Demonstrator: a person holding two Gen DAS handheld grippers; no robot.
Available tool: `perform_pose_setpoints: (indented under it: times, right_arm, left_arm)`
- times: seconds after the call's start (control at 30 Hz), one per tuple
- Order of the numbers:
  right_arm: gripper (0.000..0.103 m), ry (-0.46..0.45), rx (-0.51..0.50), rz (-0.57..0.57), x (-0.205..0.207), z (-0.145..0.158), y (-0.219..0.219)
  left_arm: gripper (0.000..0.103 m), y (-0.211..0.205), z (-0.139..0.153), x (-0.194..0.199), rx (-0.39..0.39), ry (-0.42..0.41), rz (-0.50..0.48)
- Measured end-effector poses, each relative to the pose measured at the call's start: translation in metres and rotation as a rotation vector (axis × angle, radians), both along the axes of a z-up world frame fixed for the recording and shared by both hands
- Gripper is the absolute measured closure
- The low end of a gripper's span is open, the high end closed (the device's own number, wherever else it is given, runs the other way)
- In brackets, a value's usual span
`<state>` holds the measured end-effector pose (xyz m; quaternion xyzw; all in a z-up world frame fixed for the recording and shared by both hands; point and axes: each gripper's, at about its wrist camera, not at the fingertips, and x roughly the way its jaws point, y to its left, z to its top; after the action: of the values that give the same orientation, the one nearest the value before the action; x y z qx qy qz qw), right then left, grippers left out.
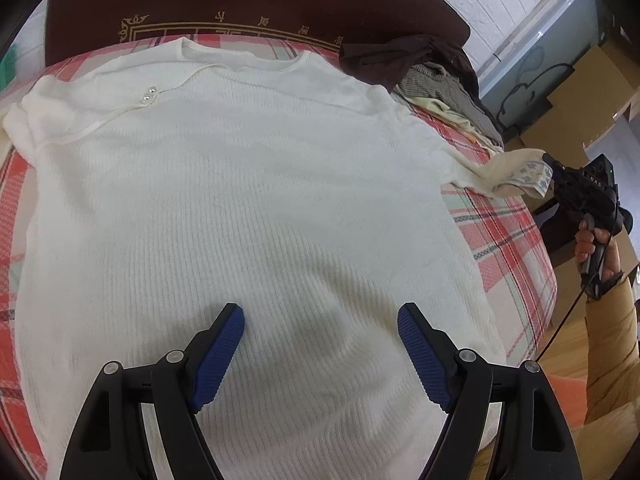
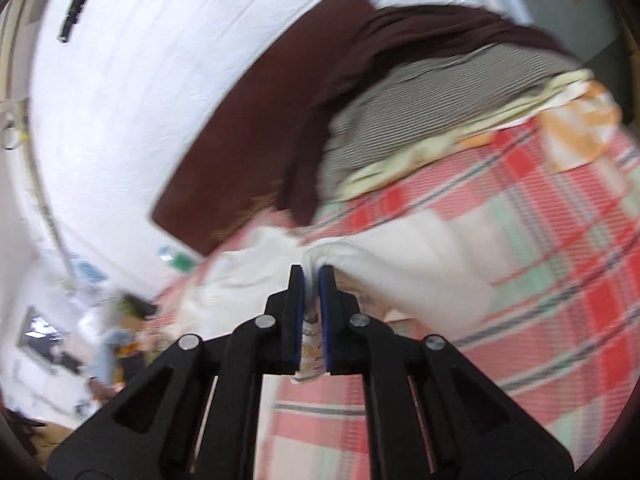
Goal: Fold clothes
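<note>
A cream ribbed knit sweater lies spread flat on the plaid bed, neckline at the far side, two small pearl buttons near its left shoulder. My left gripper hovers open over the sweater's lower body, blue pads wide apart, nothing between them. The sweater's right sleeve stretches out past the bed's right edge. My right gripper is shut on that sleeve's cuff, seen blurred in the right wrist view. In the left wrist view the right gripper is held by a person's hand off the bed's right side.
A pile of other clothes, dark brown, grey striped and pale yellow, sits at the bed's far right corner. A dark brown headboard stands behind. The red plaid bedsheet shows to the right. Cardboard boxes stand beyond the bed.
</note>
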<state>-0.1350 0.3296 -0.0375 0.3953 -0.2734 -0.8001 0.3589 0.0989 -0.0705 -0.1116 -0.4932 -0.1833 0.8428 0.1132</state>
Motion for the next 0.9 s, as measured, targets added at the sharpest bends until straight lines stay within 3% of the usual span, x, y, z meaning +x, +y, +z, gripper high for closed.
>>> perform_pose_setpoints:
  times: [0.17,0.27,0.33,0.43,0.47,0.5,0.57,0.83,0.9]
  right_arm:
    - [0.094,-0.002,-0.165,0.18,-0.002,0.012,-0.079]
    - [0.094,0.027,-0.177,0.283,0.0,0.025,-0.13]
    - [0.094,0.04,-0.125,0.32,0.001,0.03,-0.16]
    - [0.09,0.086,0.111,0.298,0.007,0.024,-0.191]
    - [0.082,0.111,0.229,0.281,0.011,0.018,-0.198]
    - [0.054,0.13,0.333,0.262,0.015,0.01,-0.203]
    - [0.025,0.137,0.459,0.218,0.025,-0.011,-0.204]
    - [0.028,0.105,0.501,0.143,0.062,-0.066,-0.192]
    - [0.051,0.116,0.499,0.138,0.057,-0.07,-0.198]
  left_arm:
    - [0.022,-0.007,0.005,0.006,0.016,0.022,0.011]
    - [0.022,-0.012,0.008,0.01,0.025,0.035,0.017]
    - [0.022,-0.019,0.009,0.015,0.03,0.042,0.03]
    - [0.022,-0.031,0.01,0.024,0.037,0.052,0.05]
    - [0.022,-0.036,0.01,0.027,0.041,0.054,0.057]
    - [0.022,-0.04,0.01,0.03,0.046,0.055,0.063]
    - [0.022,-0.047,0.008,0.034,0.056,0.055,0.072]
    - [0.022,-0.053,0.0,0.035,0.094,0.05,0.057]
    - [0.022,-0.05,-0.001,0.034,0.099,0.05,0.043]
